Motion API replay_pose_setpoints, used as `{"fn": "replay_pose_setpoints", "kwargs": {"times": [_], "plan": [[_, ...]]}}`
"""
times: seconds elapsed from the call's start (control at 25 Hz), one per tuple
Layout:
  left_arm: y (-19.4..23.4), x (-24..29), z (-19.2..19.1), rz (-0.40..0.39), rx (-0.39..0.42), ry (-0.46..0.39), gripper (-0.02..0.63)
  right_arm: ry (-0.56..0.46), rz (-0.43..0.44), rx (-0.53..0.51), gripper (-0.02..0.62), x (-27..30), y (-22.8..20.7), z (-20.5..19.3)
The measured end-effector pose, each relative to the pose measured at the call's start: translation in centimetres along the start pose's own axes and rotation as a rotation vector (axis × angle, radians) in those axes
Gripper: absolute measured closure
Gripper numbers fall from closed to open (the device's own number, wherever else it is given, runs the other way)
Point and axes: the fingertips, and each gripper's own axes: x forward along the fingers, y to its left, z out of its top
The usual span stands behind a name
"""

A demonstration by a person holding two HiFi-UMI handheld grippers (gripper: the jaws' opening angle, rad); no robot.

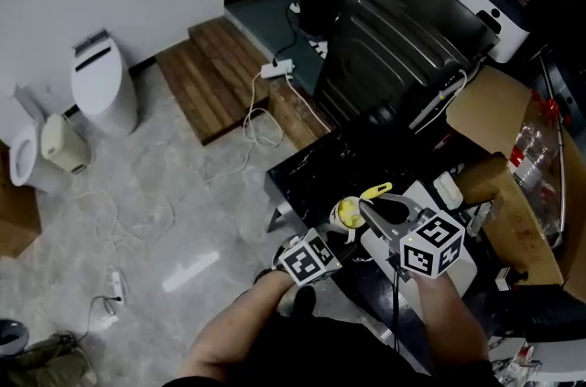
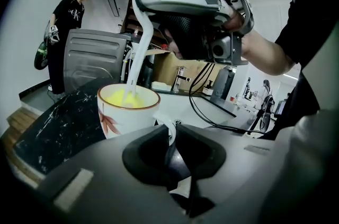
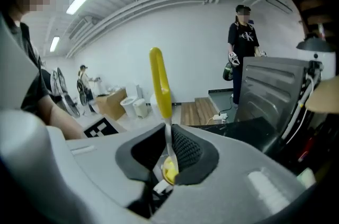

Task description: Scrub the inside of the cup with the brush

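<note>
A white cup point(image 2: 127, 114) with a leaf print and a brown rim stands on the black marble tabletop point(image 2: 58, 130). My left gripper point(image 2: 170, 137) is shut on the cup's handle point(image 2: 169, 127). A brush with a white shaft and a yellow handle tip point(image 2: 139, 43) stands in the cup, its yellow head point(image 2: 130, 98) down inside. My right gripper point(image 3: 167, 157) is shut on the brush shaft point(image 3: 160, 82) from above the cup. In the head view the cup point(image 1: 349, 213) sits between the left gripper point(image 1: 335, 236) and the right gripper point(image 1: 374, 211).
A dark ribbed case point(image 1: 403, 47) stands behind the table. A person point(image 2: 63, 32) stands at the back. A cardboard box point(image 1: 513, 166) lies to the right. Cables point(image 2: 212, 106) run over a white surface by the cup. A wooden platform point(image 1: 215, 69) lies on the floor to the left.
</note>
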Motion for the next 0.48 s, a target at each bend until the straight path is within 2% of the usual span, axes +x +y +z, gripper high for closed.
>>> {"fn": "replay_pose_setpoints", "kwargs": {"times": [0.12, 0.2, 0.28, 0.36, 0.48], "plan": [[0.1, -0.1, 0.0, -0.008, 0.004, 0.004, 0.543, 0.072, -0.084, -0.212, 0.557, -0.1, -0.3, 0.9], [0.2, -0.2, 0.1, -0.013, 0.008, 0.007, 0.545, 0.131, -0.078, -0.394, 0.552, 0.6, 1.1, 1.3], [0.2, -0.3, 0.1, -0.019, 0.009, 0.006, 0.545, 0.212, -0.037, -0.513, 0.551, 1.7, 2.7, 0.7], [0.1, -0.3, -0.1, -0.025, 0.006, 0.003, 0.545, 0.270, 0.012, -0.517, 0.552, 2.8, 3.7, -0.4], [0.0, -0.4, -0.3, -0.039, -0.002, 0.013, 0.543, 0.293, 0.039, -0.456, 0.557, 3.8, 3.8, -0.8]]}}
